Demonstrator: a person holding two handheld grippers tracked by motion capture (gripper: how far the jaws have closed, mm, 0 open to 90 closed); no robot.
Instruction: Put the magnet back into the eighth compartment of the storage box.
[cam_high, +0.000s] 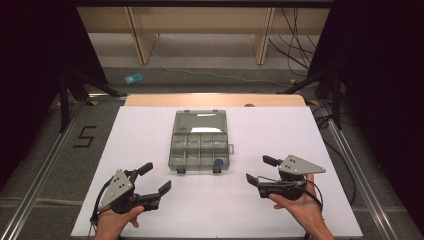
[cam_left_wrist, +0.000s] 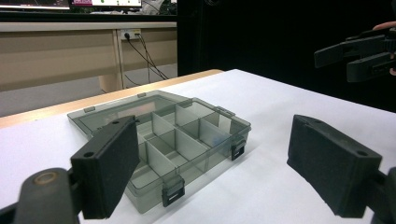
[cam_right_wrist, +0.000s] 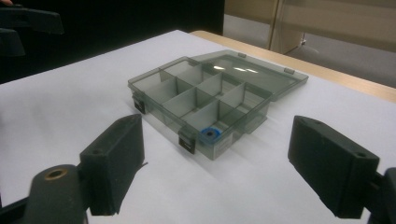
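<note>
- Two grippers are in my hands, one on each side of the box, both well apart from it.
- My left gripper is wide open and holds nothing.
- My right gripper is wide open too, and empty.
- The grey box sits in the middle of the white table, lid flat back, so I can reach in.
- A small blue ring lies in the near corner part closest to my right gripper.
- I think both grippers wait low, ready to start.

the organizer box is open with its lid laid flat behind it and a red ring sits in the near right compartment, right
Not quite: the ring is blue, not red, as the right gripper view shows. The rest holds: the organizer box is open, its lid laid flat behind it, and the ring sits in the near right compartment.
</note>
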